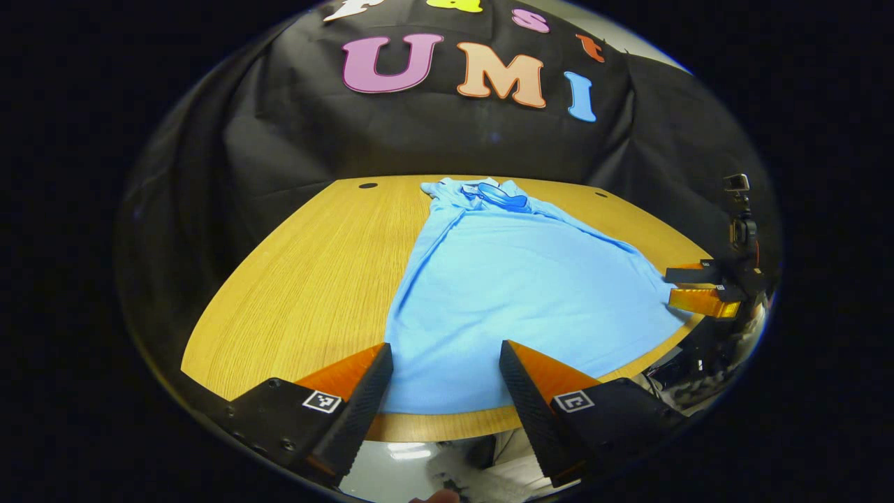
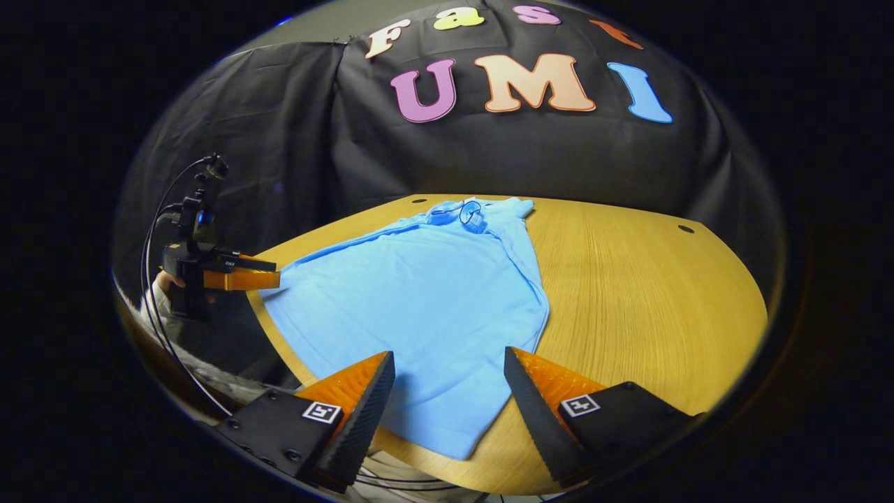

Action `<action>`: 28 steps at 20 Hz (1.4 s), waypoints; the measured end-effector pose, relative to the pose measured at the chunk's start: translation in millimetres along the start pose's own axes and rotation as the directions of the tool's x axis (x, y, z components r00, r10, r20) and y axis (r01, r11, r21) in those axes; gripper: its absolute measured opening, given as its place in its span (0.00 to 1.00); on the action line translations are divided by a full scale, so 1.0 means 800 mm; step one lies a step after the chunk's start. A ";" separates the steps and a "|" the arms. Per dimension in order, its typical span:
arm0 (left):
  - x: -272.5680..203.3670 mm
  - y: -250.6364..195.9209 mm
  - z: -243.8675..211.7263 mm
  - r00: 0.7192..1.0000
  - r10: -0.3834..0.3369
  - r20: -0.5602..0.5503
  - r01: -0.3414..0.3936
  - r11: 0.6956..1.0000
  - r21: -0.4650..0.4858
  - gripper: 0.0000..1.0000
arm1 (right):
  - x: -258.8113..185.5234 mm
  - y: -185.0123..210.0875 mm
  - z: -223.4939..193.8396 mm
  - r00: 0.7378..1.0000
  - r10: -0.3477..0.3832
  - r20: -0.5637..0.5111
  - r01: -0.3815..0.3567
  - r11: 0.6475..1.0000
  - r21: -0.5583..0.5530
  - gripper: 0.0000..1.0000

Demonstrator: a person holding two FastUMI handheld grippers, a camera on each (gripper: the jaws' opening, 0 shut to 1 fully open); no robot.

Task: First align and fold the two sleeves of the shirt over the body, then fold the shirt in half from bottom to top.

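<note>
On the wooden table we see a light blue shirt lying flat, collar at the far end by the black cloth wall and bottom edge near us. It looks smooth, with both long sides already tucked in, so it makes a tall shape. Our left gripper hangs over the shirt's bottom edge with its fingers wide apart, holding nothing. Our right gripper does the same above the near corner, spread and empty.

You are in a recording booth: a black cloth wall hangs right behind the rounded light-wood table.
</note>
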State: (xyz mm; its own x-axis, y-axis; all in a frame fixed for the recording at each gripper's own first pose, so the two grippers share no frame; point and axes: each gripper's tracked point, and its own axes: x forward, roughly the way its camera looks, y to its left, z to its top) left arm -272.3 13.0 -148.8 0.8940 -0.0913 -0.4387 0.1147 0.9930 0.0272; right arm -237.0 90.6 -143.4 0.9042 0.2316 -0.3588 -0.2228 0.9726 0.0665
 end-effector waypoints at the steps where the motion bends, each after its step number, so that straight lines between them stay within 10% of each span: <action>1: -0.001 0.000 -0.001 1.000 0.000 0.001 0.000 1.000 0.004 0.94 | 0.000 -0.001 -0.001 1.000 -0.004 0.000 0.004 1.000 -0.002 0.98; 11: 0.003 -0.018 -0.013 1.000 -0.030 0.007 0.030 0.999 0.041 0.85 | 0.005 0.005 -0.006 1.000 -0.009 0.020 0.010 0.999 -0.041 0.90; 16: 0.009 -0.037 -0.010 0.996 -0.086 0.018 0.085 0.996 0.041 0.14 | 0.012 0.024 -0.006 0.999 0.040 0.017 -0.040 0.999 -0.025 0.32; 18: 0.011 -0.038 -0.009 0.996 -0.084 0.025 0.083 0.995 0.051 0.01 | 0.013 0.025 -0.006 0.999 0.045 0.016 -0.045 0.999 -0.005 0.07; 28: 0.012 -0.028 0.009 0.995 -0.059 0.080 0.059 0.998 0.005 0.00 | 0.011 0.023 0.023 0.996 0.027 0.085 -0.026 1.000 -0.014 0.02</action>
State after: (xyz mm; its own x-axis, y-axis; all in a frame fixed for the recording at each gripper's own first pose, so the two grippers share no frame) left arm -263.4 -11.0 -146.8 0.9176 -0.1557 -0.3658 0.1695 0.9855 0.0057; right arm -226.8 110.6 -128.4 0.9256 0.2583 -0.2766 -0.2508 0.9660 0.0628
